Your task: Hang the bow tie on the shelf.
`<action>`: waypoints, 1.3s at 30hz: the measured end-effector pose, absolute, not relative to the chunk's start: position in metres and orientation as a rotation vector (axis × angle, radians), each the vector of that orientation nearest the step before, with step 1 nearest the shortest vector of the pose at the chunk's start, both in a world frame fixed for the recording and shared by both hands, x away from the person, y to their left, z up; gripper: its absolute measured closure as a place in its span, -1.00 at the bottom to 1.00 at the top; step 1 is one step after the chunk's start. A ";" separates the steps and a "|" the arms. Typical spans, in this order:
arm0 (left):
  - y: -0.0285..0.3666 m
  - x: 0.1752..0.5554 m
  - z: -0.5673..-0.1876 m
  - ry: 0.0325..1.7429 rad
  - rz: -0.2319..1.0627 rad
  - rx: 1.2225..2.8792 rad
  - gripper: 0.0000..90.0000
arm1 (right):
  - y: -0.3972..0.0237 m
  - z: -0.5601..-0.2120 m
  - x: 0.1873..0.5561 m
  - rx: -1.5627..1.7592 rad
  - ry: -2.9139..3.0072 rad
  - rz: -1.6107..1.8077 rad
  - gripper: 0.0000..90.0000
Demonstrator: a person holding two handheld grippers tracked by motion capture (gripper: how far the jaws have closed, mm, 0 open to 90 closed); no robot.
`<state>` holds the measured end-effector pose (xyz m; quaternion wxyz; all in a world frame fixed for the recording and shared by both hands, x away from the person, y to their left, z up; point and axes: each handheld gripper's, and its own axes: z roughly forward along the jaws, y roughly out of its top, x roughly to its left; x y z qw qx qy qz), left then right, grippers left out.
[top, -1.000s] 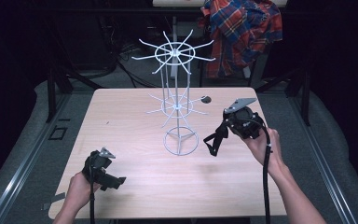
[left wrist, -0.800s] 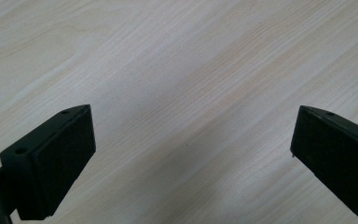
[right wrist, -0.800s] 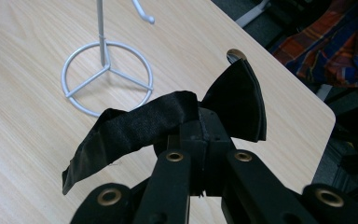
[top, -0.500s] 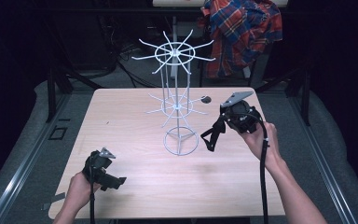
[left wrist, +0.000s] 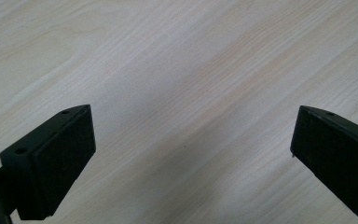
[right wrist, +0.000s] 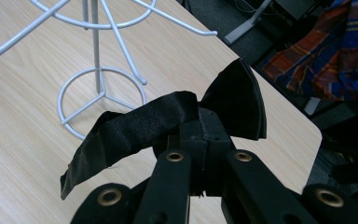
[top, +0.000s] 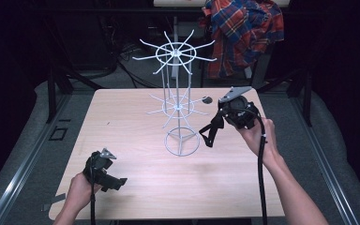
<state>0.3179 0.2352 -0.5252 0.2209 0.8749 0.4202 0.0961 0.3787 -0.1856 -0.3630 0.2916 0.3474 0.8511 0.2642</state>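
The right gripper [top: 209, 136] is clamped on a black bow tie [right wrist: 168, 121], which covers its jaw tips, just beside the white wire rack [top: 178, 105]. The left gripper [left wrist: 191, 154] hangs agape over the pale wooden table [top: 136, 117] (a plaid shirt [top: 243, 33] hangs in the dark behind).

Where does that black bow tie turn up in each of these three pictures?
High view: the black bow tie hangs from the right gripper, right of centre, beside the white wire rack.
Left gripper view: not in it; open jaws over bare wooden table.
Right gripper view: centre, clamped between the jaws.
Shared landmark: the rack's ring base, left of the tie.
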 end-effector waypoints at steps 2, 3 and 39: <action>0.235 0.318 -0.525 1.162 0.265 2.418 -1.00 | -0.184 -0.363 0.380 0.929 2.268 0.702 1.00; 0.235 0.318 -0.525 1.162 0.266 2.419 -1.00 | -0.184 -0.363 0.380 0.927 2.266 0.701 1.00; 0.235 0.318 -0.526 1.162 0.265 2.423 -1.00 | -0.164 -0.364 0.403 0.943 2.261 0.769 1.00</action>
